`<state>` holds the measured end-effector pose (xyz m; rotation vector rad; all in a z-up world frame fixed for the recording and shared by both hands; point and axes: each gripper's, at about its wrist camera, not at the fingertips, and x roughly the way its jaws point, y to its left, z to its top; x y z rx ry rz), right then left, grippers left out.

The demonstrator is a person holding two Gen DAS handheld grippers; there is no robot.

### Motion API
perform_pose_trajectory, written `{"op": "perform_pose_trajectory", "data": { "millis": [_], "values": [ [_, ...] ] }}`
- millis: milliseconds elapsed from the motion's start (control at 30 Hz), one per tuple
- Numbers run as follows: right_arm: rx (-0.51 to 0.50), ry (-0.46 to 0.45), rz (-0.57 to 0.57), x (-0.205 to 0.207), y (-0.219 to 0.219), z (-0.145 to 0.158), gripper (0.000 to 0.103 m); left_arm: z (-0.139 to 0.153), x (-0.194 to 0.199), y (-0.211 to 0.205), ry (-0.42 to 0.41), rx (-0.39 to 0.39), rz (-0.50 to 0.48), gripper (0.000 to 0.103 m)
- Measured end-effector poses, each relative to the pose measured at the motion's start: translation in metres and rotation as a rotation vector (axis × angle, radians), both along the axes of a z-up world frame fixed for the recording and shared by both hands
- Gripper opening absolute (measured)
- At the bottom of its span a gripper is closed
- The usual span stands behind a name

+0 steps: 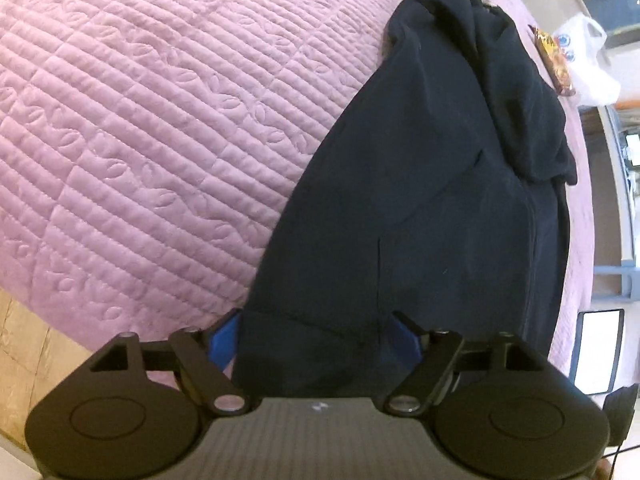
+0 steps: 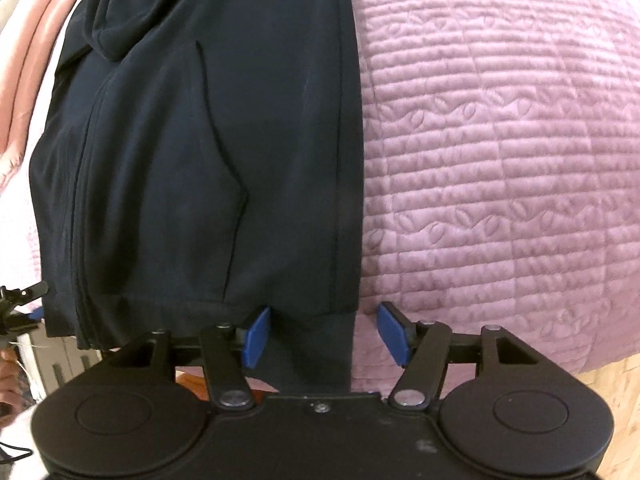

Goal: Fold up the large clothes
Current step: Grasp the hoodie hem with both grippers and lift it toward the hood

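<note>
a bed with a quilted pink bedspread [image 1: 140, 120]; a dark navy garment [image 1: 420, 200] lies on it

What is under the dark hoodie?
The hoodie lies on a pink quilted bedspread, visible all around it. Anything between them is covered.
</note>
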<state>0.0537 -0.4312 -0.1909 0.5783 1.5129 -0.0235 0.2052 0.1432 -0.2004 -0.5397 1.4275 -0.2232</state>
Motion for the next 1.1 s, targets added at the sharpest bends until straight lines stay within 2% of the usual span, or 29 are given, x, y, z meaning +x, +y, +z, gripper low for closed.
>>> {"op": "perform_pose_trajectory", "data": {
  "millis": [67, 133, 167, 200, 233, 267, 367, 433, 500, 600, 700, 767, 800, 833, 867, 900, 933, 967, 1033, 1100],
  "values": [
    [0.025, 0.01, 0.004, -0.001, 0.001, -0.002, 0.076, 0.002, -0.001, -0.003, -0.009, 0.022, -0.022, 0.069],
    [0.077, 0.02, 0.005, -0.001, 0.006, -0.004, 0.074, 0.004, -0.002, -0.005, -0.007, 0.068, -0.043, 0.052],
    [0.103, 0.027, -0.001, -0.002, 0.009, -0.006, 0.061, 0.004, -0.002, -0.004, -0.002, 0.08, -0.04, 0.048],
    [0.109, 0.033, -0.01, -0.002, 0.012, -0.008, 0.036, 0.003, -0.001, -0.003, 0.004, 0.085, -0.026, 0.038],
    [0.098, 0.033, -0.021, -0.002, 0.014, -0.009, 0.024, 0.003, 0.0, 0.001, 0.008, 0.076, -0.01, 0.022],
    [0.101, 0.025, -0.036, -0.002, 0.013, -0.008, 0.014, 0.004, 0.0, 0.004, 0.004, 0.052, 0.001, 0.019],
    [0.139, -0.052, -0.092, 0.003, 0.007, 0.007, 0.012, 0.023, 0.006, 0.0, -0.055, 0.01, -0.009, 0.015],
    [0.154, -0.116, -0.098, 0.011, -0.002, 0.03, 0.011, 0.046, 0.017, -0.001, -0.128, -0.054, 0.015, 0.015],
    [0.157, -0.187, -0.11, 0.026, -0.014, 0.055, 0.011, 0.072, 0.04, -0.004, -0.221, -0.121, 0.028, 0.015],
    [0.112, -0.326, -0.099, 0.065, -0.031, 0.092, 0.011, 0.105, 0.088, -0.016, -0.369, -0.166, 0.014, 0.015],
    [0.061, -0.461, -0.118, 0.115, -0.056, 0.115, 0.011, 0.122, 0.149, -0.031, -0.486, -0.169, 0.016, 0.018],
    [-0.014, -0.548, -0.149, 0.157, -0.07, 0.126, 0.011, 0.123, 0.198, -0.04, -0.513, -0.19, 0.029, 0.019],
    [-0.063, -0.574, -0.18, 0.176, -0.073, 0.129, 0.013, 0.125, 0.218, -0.043, -0.53, -0.212, 0.03, 0.025],
    [-0.094, -0.586, -0.215, 0.197, -0.082, 0.133, 0.018, 0.129, 0.233, -0.044, -0.553, -0.215, 0.037, 0.035],
    [-0.093, -0.598, -0.236, 0.21, -0.096, 0.137, 0.033, 0.135, 0.243, -0.046, -0.581, -0.197, 0.047, 0.044],
    [-0.102, -0.612, -0.248, 0.22, -0.101, 0.142, 0.05, 0.14, 0.253, -0.044, -0.602, -0.166, 0.059, 0.062],
    [-0.122, -0.629, -0.248, 0.224, -0.101, 0.147, 0.059, 0.139, 0.259, -0.04, -0.612, -0.151, 0.063, 0.072],
    [-0.144, -0.641, -0.238, 0.225, -0.102, 0.15, 0.069, 0.138, 0.263, -0.038, -0.614, -0.137, 0.054, 0.072],
    [-0.189, -0.629, -0.212, 0.223, -0.089, 0.146, 0.07, 0.129, 0.27, -0.039, -0.58, -0.099, -0.015, 0.068],
    [-0.208, -0.579, -0.193, 0.22, -0.087, 0.133, 0.069, 0.118, 0.277, -0.052, -0.537, -0.041, -0.096, 0.061]
  ]
}}
